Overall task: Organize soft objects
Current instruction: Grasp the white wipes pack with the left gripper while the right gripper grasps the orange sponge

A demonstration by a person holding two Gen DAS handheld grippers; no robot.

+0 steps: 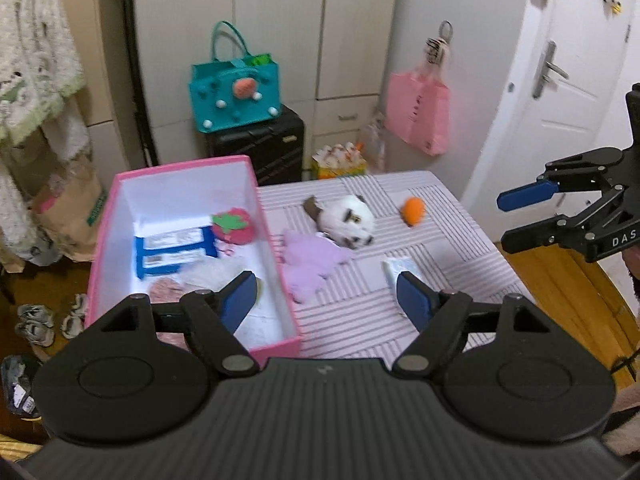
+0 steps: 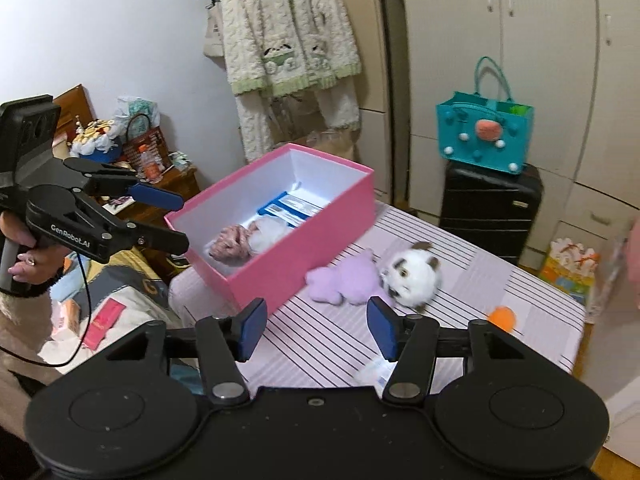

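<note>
Both hand-held grippers, left (image 1: pixel 326 300) and right (image 2: pixel 316 330), part open, empty. Pink box (image 1: pixel 192 170) ahead-left of the left one already holds several soft items. Left on tabletop (image 1: pixel 448 232), ahead: purple plush (image 1: pixel 312 260), white plush (image 1: pixel 352 220), orange toy (image 1: pixel 414 210), small packet (image 1: pixel 396 272).

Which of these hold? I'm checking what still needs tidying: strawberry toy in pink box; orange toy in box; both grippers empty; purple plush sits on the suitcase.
1. The strawberry toy lies inside the pink box. True.
2. The orange toy is in the box. False: it lies on the striped table.
3. The left gripper and right gripper hold nothing. True.
4. The purple plush sits on the suitcase. False: it lies on the table, beside the box.
</note>
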